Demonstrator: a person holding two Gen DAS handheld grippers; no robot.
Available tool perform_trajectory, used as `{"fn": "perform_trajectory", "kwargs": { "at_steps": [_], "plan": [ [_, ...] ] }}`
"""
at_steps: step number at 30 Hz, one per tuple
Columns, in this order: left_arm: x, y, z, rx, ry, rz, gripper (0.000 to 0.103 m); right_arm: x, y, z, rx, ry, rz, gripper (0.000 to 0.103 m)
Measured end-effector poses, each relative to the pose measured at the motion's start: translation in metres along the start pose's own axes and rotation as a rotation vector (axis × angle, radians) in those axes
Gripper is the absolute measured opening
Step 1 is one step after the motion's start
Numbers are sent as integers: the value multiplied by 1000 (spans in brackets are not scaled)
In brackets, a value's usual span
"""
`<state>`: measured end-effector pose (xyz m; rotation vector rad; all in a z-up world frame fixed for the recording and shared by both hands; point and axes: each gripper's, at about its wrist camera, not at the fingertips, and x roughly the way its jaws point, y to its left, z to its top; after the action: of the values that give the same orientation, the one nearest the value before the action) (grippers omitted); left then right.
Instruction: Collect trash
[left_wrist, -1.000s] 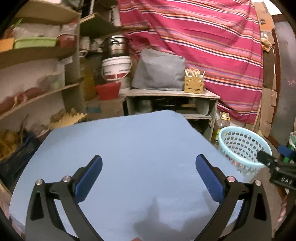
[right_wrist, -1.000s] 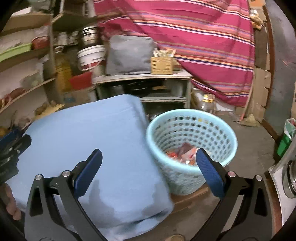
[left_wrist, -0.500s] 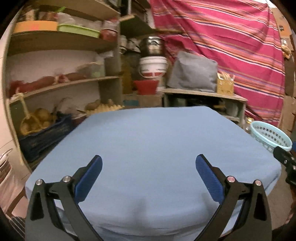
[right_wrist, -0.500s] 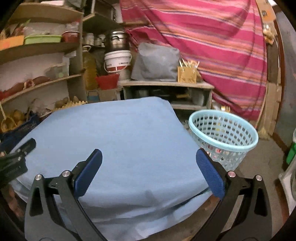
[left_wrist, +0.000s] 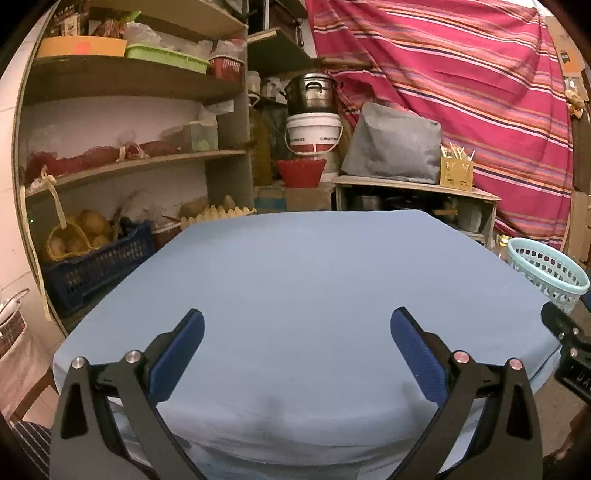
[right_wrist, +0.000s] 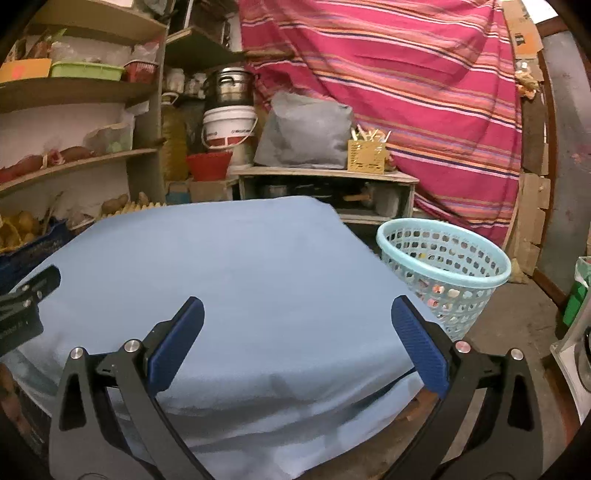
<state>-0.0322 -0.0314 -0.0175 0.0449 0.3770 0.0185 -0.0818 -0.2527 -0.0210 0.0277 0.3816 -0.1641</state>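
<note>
The left gripper (left_wrist: 297, 334) is held over the near edge of the bench (left_wrist: 314, 266), its jaws spread wide with nothing between them. The right gripper (right_wrist: 297, 332) is held the same way, jaws spread and empty, above the bench's near right part. Each gripper's black frame is seen at the edge of the other's view.

The bench is draped in a plain light-blue cloth (right_wrist: 258, 258) that hangs over its front edge. Nothing is seen lying on the cloth.

A pale turquoise basket (right_wrist: 443, 273) with a perforated wall stands on the floor just beside the bench's right side. Through its holes, red and light-coloured scraps of trash (right_wrist: 437, 290) are made out near the bottom; what they are cannot be told. In the left view only the basket's rim and upper wall (left_wrist: 546, 269) are seen past the bench's far right corner.

Behind the bench, shelves (left_wrist: 129, 162) are loaded with tubs and sacks, and a dark blue crate (left_wrist: 99, 262) sits below them on the left. A white bucket (left_wrist: 314, 134) with a steel pot (left_wrist: 310, 92) on top stands above a red bowl (left_wrist: 301, 171). A grey bag (left_wrist: 391, 146) and a small wooden box (left_wrist: 456, 171) rest on a low cabinet (left_wrist: 413, 195), and a red striped cloth (left_wrist: 461, 85) is hung across the back.
</note>
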Motion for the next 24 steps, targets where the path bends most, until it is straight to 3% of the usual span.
{"fn": "perform_trajectory", "kwargs": {
  "at_steps": [24],
  "plan": [
    [8, -13, -7, 39, 18, -7, 99, 1, 9, -4, -49, -49, -15, 99]
  ]
}}
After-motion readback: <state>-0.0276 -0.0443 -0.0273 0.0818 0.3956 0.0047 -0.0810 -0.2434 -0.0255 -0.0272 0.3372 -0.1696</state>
